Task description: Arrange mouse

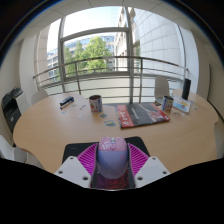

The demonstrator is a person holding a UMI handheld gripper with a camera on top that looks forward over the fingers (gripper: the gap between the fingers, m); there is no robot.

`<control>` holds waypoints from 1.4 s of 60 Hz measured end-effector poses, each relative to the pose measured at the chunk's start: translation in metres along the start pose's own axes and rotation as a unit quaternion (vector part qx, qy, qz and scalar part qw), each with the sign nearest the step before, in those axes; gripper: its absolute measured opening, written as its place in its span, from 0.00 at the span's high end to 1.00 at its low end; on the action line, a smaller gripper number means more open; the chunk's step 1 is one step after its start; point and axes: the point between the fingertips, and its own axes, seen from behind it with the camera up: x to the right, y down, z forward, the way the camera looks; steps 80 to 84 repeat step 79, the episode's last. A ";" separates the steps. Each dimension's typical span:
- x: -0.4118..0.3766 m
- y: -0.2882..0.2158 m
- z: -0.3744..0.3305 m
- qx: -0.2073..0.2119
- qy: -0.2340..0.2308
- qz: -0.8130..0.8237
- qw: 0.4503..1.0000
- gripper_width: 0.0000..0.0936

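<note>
A pale pink-white mouse (112, 158) sits between my gripper's (112, 165) two fingers, whose magenta pads (88, 158) press on its left and right sides. The gripper is shut on the mouse. A black mouse mat (132, 146) lies right under and just beyond the mouse on the light wooden table (50, 130). I cannot tell whether the mouse touches the mat or is held slightly above it.
Beyond the mat lie a red-covered magazine (143, 114), a grey mug (96, 103), a can (167, 103), a small dark object (66, 101) and a small item (108, 121). A dark chair (12, 106) stands at the left. Railing and window are behind.
</note>
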 end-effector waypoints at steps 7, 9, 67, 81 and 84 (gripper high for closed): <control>-0.012 0.058 0.021 -0.059 0.010 0.003 0.998 0.51; -0.013 0.069 0.024 -0.067 0.015 0.001 0.998 0.47; -0.053 0.052 -0.292 -0.005 0.039 -0.031 0.999 0.10; -0.060 0.065 -0.307 -0.008 0.037 -0.041 0.998 0.10; -0.060 0.065 -0.307 -0.008 0.037 -0.041 0.998 0.10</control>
